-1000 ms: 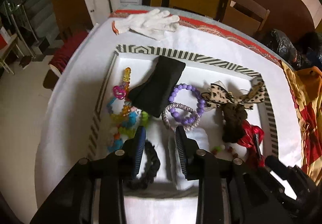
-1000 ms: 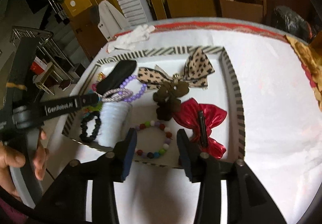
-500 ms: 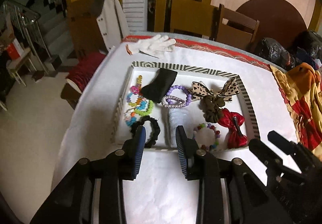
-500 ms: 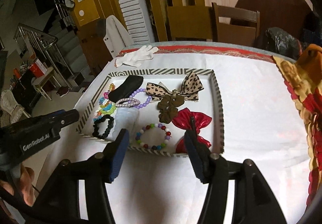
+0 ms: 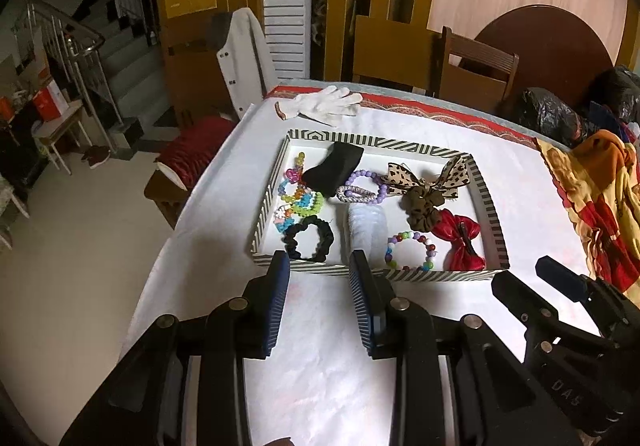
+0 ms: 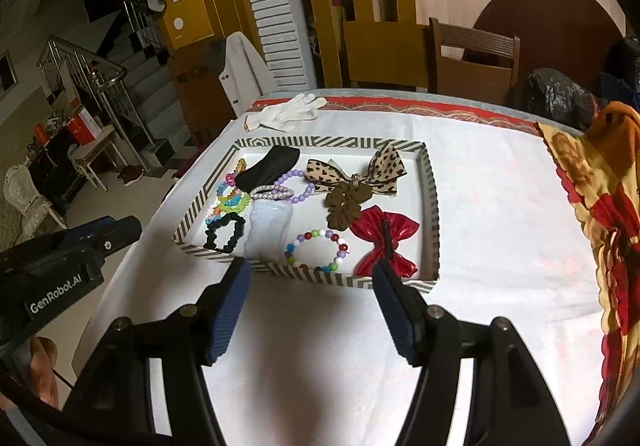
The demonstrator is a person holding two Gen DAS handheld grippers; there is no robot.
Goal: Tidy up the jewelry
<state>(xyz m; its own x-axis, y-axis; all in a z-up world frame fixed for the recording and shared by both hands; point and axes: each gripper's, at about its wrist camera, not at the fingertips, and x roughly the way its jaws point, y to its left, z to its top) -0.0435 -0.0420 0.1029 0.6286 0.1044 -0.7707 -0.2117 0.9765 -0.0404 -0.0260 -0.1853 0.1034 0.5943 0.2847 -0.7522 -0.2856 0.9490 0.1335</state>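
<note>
Right wrist view: we hold right gripper [image 6: 312, 278] open, empty, short of striped tray [image 6: 434, 205]. Left gripper [image 5: 318, 274] likewise open, empty. Beaded bracelet [image 6: 316, 250] at tray's 6 o'clock: light, hard, slippery; we judge pinching across rim best. Red bow [image 6: 386, 242] at 4 o'clock: soft, glossy.

We read "GenRobot.AI" in white on the black body of the left gripper [image 6: 120, 232] at the lower left of the right wrist view. Faint embossed letters, perhaps "DAS", mark the right gripper [image 5: 536, 278] at the lower right of the left wrist view.
</note>
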